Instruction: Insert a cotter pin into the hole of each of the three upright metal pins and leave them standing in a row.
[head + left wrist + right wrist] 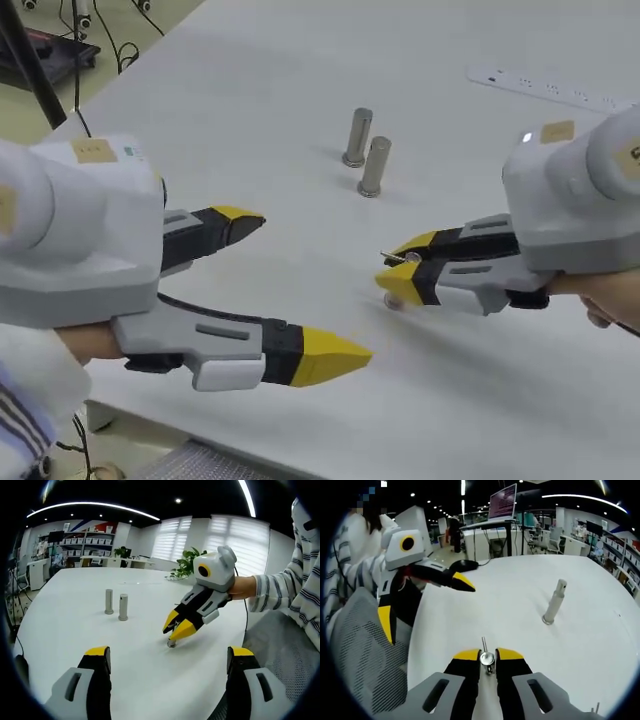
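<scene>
Two upright metal pins stand close together on the white table. My right gripper is shut on a third metal pin, whose base is at the table surface. A thin cotter pin sticks out at this pin's top, between the jaws. My left gripper hovers to the left with its jaws wide open and nothing in them. In the right gripper view one upright pin shows ahead to the right.
A white power strip lies at the table's far right. Black cables and a stand are off the table's far left edge. A mesh chair stands beside the table's near edge.
</scene>
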A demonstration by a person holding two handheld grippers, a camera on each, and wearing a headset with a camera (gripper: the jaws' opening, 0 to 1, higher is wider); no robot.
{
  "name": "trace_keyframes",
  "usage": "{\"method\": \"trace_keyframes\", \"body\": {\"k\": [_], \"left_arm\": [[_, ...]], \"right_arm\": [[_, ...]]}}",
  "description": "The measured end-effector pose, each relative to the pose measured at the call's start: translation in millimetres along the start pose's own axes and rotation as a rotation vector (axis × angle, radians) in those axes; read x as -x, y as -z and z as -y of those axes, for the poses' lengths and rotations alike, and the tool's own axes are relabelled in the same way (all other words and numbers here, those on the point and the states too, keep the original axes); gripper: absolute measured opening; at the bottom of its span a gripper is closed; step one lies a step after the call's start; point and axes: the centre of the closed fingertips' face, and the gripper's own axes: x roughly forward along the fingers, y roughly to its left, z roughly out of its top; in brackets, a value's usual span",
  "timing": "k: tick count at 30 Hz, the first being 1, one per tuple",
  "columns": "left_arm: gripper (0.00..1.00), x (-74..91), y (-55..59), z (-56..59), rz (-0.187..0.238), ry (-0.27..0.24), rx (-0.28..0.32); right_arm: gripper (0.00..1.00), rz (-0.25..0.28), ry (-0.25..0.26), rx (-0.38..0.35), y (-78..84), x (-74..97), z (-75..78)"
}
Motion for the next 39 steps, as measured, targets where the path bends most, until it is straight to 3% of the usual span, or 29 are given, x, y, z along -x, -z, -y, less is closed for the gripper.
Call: {"method": "trace_keyframes", "body": {"k": [11,18,29,39], "left_arm": [[0.96,1.8,-0.5,-2.3,-0.005,-0.008,0.003],[0.96,3.6,-2.2,-4.7,-0.007,-0.012,-0.001],[0.97,3.8,1.5,-6.2,-0.021,-0.013,0.004],[0.97,3.3,3.6,-9.7,-0.03,-0.014,0.01]], "right_arm": [[0.11,-0.001,-0.005,0.021,-1.3,0.8,4.3],[0.11,-0.001,0.004,0.061,-8.0,-1.3,15.9],[0.11,0.007,0.0,0.101,-24.4,-15.2,39.8],[0.11,0.016,-0.003,0.121,-28.2,-23.3,44.4]]}}
